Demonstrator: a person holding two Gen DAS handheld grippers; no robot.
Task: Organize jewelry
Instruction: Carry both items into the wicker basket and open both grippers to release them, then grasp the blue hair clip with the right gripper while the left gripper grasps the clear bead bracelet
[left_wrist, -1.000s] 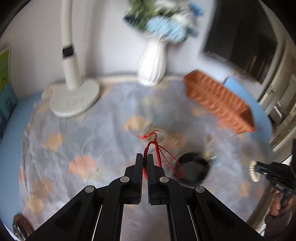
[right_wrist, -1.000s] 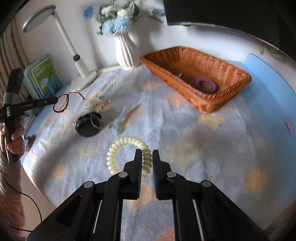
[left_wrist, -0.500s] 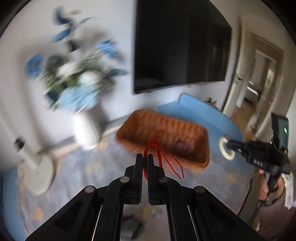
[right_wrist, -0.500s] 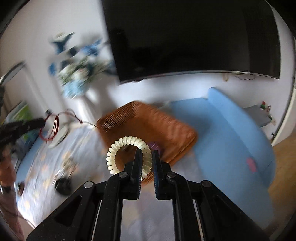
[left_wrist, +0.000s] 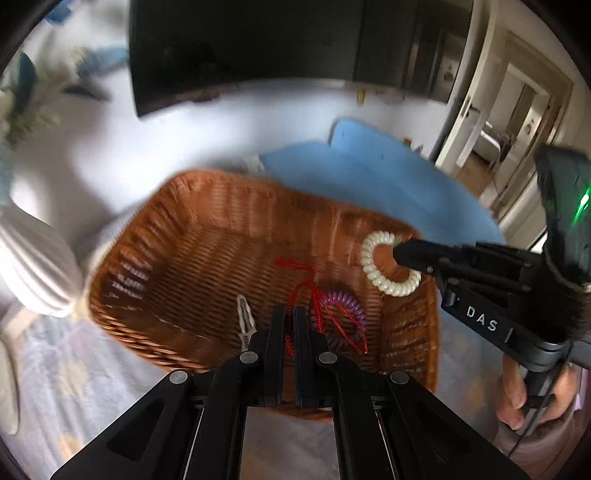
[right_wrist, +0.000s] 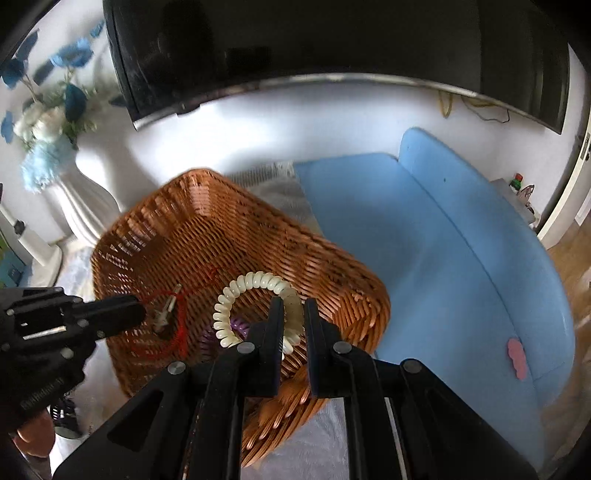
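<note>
While both hang over basket (left_wrist: 155, 236), left claw (left_wrist: 290, 314) pinching red cord (left_wrist: 314, 295), right claw (right_wrist: 293, 310) pinching cream coil (right_wrist: 255, 280)

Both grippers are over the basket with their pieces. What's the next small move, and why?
Probably open both and let go. The left gripper is shut on the red cord and the right gripper on the cream coil tie, both over the wicker basket, where a purple coil tie already lies.
</note>
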